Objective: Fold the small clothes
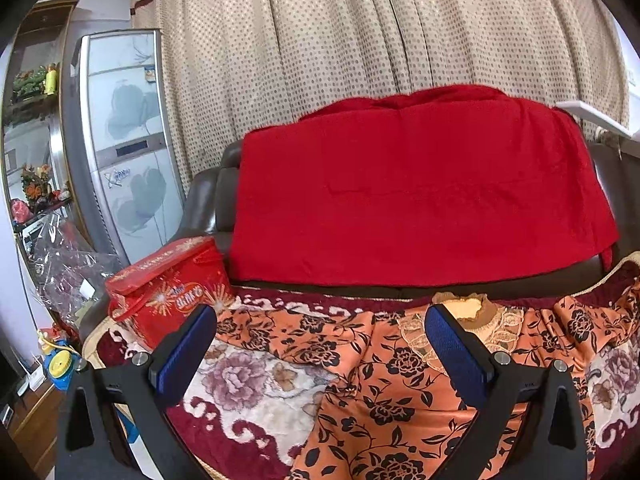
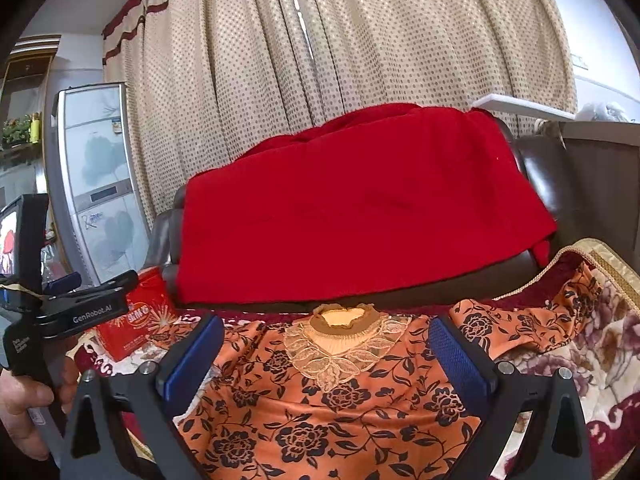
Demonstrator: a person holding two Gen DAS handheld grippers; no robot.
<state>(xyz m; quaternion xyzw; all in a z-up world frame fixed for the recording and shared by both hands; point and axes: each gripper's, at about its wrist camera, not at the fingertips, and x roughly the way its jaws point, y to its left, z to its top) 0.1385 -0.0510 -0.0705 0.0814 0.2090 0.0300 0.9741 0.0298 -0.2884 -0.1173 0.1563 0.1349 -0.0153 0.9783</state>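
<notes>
Blouse: orange floral blouse is lying spread, collar toward the sofa back, on the patterned sofa cover, ready for folding.
Left gripper: fingers standing apart, holding nothing, hovering over one sleeve.
Right gripper: fingers likewise spread wide, framing the collar.

The left gripper has its jaws spread wide, the blue pads facing each other with nothing between them. The right gripper is likewise wide apart and grips nothing. In the right wrist view the left gripper appears at the left edge, side-on, its handle held in the person's left hand.
</notes>
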